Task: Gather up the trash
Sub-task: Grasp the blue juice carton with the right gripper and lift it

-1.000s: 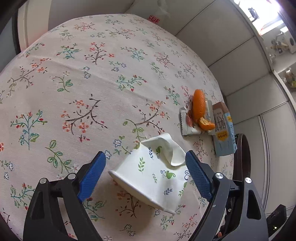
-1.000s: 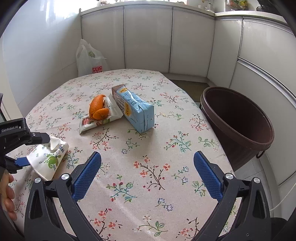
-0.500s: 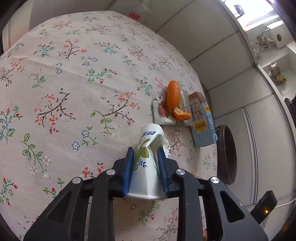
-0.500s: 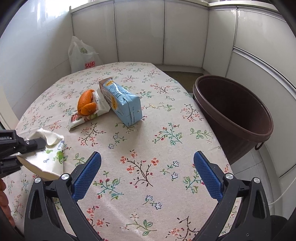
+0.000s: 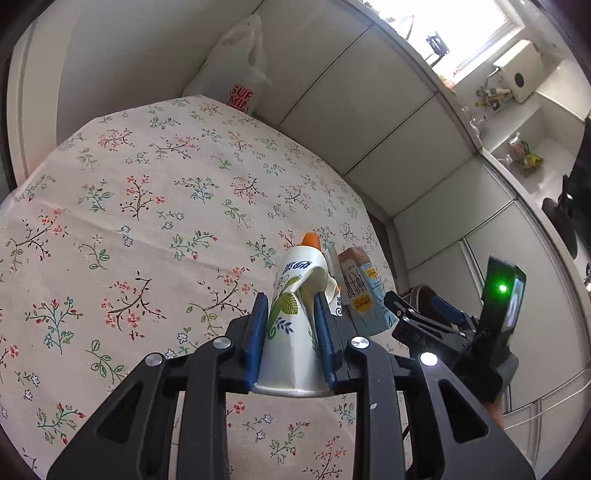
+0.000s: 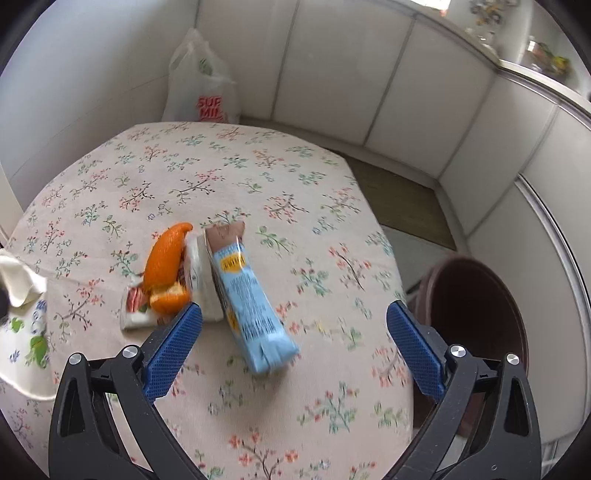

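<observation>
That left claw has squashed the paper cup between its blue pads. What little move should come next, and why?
Probably carry the paper cup sideways toward the brown bin beside the table. The left gripper is shut on the cup, so the grasp is done, and the bin stands open past the table's edge.

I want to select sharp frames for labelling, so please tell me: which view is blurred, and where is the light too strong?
Right wrist view: motion blur smears the blue carton and the tablecloth print; the gripper fingers stay sharp. Left wrist view: sharp on the crushed paper cup, but the window at top right is blown out. Both views: fisheye bends the cabinet lines.
</observation>
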`<state>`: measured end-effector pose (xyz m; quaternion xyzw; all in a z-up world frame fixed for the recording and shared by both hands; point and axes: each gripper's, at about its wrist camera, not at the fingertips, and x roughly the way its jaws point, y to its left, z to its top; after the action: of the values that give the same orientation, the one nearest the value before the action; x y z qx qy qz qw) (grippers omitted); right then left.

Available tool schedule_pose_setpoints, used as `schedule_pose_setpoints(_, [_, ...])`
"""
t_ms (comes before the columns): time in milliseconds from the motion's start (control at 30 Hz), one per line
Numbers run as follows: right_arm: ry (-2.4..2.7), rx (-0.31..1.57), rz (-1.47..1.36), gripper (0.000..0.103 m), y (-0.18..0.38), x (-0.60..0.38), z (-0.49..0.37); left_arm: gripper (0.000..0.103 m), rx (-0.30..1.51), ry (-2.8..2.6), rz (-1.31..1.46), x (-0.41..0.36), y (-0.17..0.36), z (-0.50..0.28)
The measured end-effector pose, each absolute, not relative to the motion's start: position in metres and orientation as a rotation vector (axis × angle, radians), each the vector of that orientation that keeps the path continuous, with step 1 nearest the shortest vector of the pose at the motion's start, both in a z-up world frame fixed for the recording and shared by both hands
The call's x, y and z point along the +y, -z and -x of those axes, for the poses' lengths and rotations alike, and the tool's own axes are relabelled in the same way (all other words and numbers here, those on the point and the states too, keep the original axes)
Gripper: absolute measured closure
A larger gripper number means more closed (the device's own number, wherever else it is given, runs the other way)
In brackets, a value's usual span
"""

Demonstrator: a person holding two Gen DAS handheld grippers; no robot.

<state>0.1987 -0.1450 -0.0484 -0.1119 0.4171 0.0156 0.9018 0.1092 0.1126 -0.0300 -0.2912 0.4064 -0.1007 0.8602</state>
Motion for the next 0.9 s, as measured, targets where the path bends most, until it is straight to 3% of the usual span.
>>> schedule_pose_setpoints(500, [-0.135,0.99,0.299,0.008,0.072,-0.113,-0.263,0.077,0.809,0.263,0.673,0.123,0.019,-0.114])
schedule_pose_setpoints(567, [-0.156,1.015,0.269,0.014,0.076,-0.113,-0.269,0.076,0.824,0.262,0.684,0.123,0.023,-0.117])
schedule_pose_setpoints(800, [-0.212,1.12,0.115,0.075,0.093,-0.12,-0.276,0.076,0.852,0.255,0.765,0.134,0.035,-0.119])
schedule_pose_setpoints(900, [-0.204,1.105,0.123,0.076,0.092,-0.12,-0.273,0.076,0.853,0.251,0.761,0.133,0.035,-0.119])
